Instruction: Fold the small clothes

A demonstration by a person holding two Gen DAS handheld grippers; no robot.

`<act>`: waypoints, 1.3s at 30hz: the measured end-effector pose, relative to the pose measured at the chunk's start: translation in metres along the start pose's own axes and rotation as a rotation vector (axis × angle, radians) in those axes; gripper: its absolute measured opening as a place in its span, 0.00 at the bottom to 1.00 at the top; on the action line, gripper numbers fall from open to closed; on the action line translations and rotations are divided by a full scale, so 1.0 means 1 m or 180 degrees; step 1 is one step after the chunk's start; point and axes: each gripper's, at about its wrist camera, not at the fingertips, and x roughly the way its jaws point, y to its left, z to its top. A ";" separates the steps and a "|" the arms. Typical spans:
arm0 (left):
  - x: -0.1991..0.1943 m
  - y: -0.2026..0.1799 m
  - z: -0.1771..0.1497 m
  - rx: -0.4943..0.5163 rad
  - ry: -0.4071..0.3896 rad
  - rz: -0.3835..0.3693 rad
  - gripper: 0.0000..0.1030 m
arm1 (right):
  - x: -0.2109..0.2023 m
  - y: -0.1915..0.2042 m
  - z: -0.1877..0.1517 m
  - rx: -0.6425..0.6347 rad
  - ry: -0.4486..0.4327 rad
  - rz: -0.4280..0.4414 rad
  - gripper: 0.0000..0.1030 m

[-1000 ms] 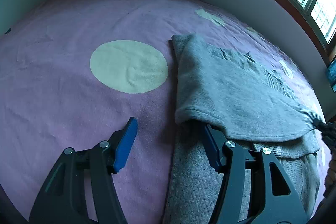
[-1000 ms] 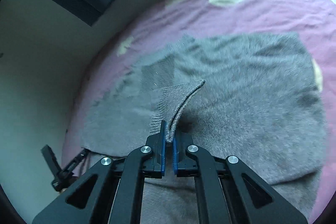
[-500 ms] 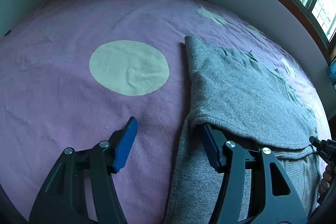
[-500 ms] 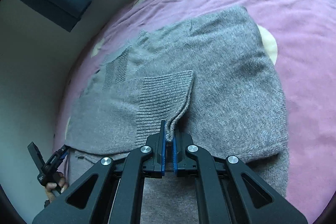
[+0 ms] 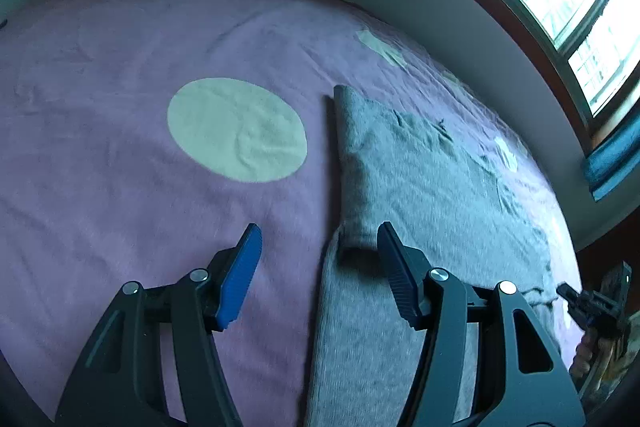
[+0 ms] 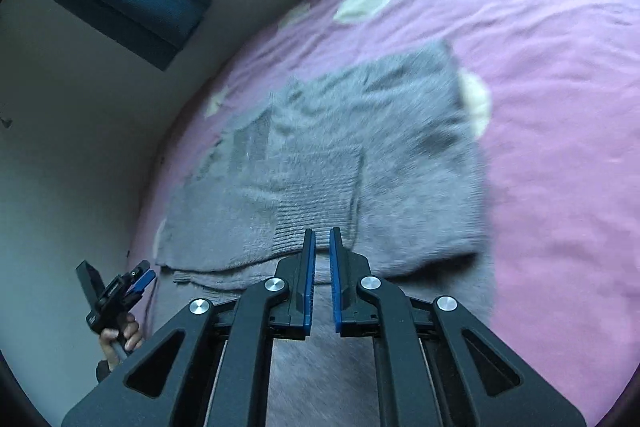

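- A grey knitted sweater (image 6: 400, 163) lay on the bed (image 6: 560, 107), over its pink spotted blanket, close to the bed's wall-side edge and already doubled over on itself.
- The ribbed cuff (image 6: 316, 195) of a sleeve rested flat on top of the folded body, just ahead of the right tongs (image 6: 322, 251).
- Right tongs: jaws were opening, a narrow gap between the blue pads, with no cloth seen between them; the cuff's near end lay right at the tips, so release looked to be under way.
- Left tongs (image 5: 320, 247) stood released, jaws wide apart and holding nothing. One finger hovered over bare blanket; the other sat at the sweater's folded near corner (image 5: 352, 235), whether touching could not be told.
- The folded edge (image 5: 344, 155) ran straight away from the left tongs toward the far edge of the bed; the sweater's long axis lay across the right tongs' line of sight.
- Judgement: the left tongs were nearer the free corner, so the coming fold would likely start from that side, across the body.
- A cream spot (image 5: 236, 129) lay just beside the folded edge.
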 end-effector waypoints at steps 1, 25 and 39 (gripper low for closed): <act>0.003 -0.001 0.002 0.0003 0.0006 -0.0018 0.57 | -0.011 -0.008 0.001 0.0034 -0.0079 -0.0019 0.27; 0.056 -0.029 0.035 0.0486 0.0227 0.0058 0.22 | -0.042 -0.084 -0.017 0.0111 -0.0427 -0.0009 0.65; 0.094 -0.027 0.079 0.0336 0.0283 -0.0008 0.30 | -0.040 -0.081 -0.017 0.0015 -0.0440 0.0004 0.70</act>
